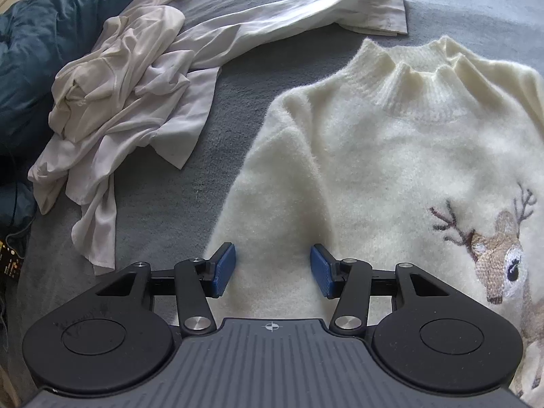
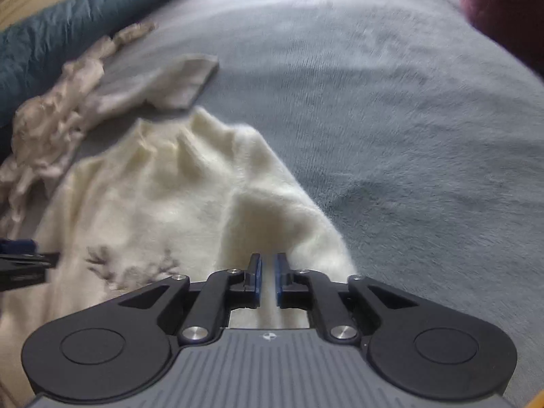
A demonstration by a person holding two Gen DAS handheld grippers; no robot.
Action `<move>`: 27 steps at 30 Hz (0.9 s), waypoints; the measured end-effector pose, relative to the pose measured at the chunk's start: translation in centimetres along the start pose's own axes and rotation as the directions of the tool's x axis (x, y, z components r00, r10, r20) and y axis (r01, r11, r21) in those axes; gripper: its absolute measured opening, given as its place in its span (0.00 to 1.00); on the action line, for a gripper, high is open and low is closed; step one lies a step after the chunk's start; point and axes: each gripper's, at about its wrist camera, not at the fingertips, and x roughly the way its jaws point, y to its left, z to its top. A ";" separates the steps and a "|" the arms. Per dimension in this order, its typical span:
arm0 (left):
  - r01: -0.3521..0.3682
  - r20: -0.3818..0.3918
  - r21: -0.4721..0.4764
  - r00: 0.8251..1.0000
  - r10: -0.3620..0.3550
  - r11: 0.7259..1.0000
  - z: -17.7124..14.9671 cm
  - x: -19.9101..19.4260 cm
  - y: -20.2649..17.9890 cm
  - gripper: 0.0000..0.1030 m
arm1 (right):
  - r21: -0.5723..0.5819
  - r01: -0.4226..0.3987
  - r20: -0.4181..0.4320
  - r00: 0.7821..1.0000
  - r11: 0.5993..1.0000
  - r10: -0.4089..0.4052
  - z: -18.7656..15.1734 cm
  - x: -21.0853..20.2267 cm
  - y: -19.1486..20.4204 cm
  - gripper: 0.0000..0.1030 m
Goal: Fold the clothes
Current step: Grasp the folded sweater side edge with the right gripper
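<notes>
A fluffy cream sweater [image 1: 391, 156] with a ribbed high collar and an embroidered deer [image 1: 499, 261] lies front up on the grey blanket. My left gripper [image 1: 273, 267] hovers over its left sleeve near the shoulder, its blue pads [image 1: 224, 268] wide apart and gripping nothing. In the right wrist view, which is blurred, the same sweater [image 2: 142, 197] shows. My right gripper [image 2: 268, 278] is shut on the sweater's other sleeve [image 2: 282, 217], a strip of cream fabric pinched between the pads and rising in a ridge. The left gripper [image 2: 20, 261] shows at the left edge.
A crumpled white shirt [image 1: 122, 95] lies left of the sweater, one sleeve [image 1: 306, 10] stretched behind the collar. A teal duvet [image 1: 51, 34] is bunched at the far left. The grey blanket [image 2: 408, 119] spreads to the right; a dark red cushion [image 2: 503, 6] sits at the top right.
</notes>
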 end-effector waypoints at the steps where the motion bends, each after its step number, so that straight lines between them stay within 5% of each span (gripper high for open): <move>1: 0.001 0.000 0.011 1.000 -0.001 1.000 0.0 0.0 0.0 0.48 | 0.013 -0.004 -0.010 1.000 1.000 0.005 -0.3 -1.2 0.0 0.10; 5: 0.010 -0.004 0.032 1.000 -0.009 0.999 0.1 0.1 0.1 0.48 | 0.038 0.013 -0.091 0.996 0.999 -0.009 -3.1 -3.8 0.5 0.10; 8: 0.016 -0.006 0.043 1.000 -0.016 0.999 0.3 0.2 0.1 0.48 | 0.051 0.036 -0.166 0.986 0.998 -0.027 -5.4 -2.1 0.9 0.10; 15: 0.032 0.000 0.064 0.999 -0.032 0.997 0.3 0.3 0.3 0.50 | -0.012 0.084 -0.102 0.991 0.996 -0.085 -7.0 -4.0 2.5 0.11; 20: 0.040 0.010 0.078 0.999 -0.041 0.996 0.1 0.4 0.4 0.50 | 0.025 0.025 -0.194 0.981 0.999 -0.020 -10.8 -7.8 3.3 0.11; 24: 0.037 0.023 0.094 0.999 -0.039 0.995 0.0 0.4 0.4 0.51 | 0.009 0.029 -0.277 0.960 1.000 -0.025 -15.1 -6.4 3.9 0.09; 27: 0.065 0.076 0.103 0.994 -0.073 0.993 -0.4 -0.3 0.9 0.51 | 0.007 0.023 -0.246 0.969 1.000 -0.021 -15.3 -6.8 3.8 0.09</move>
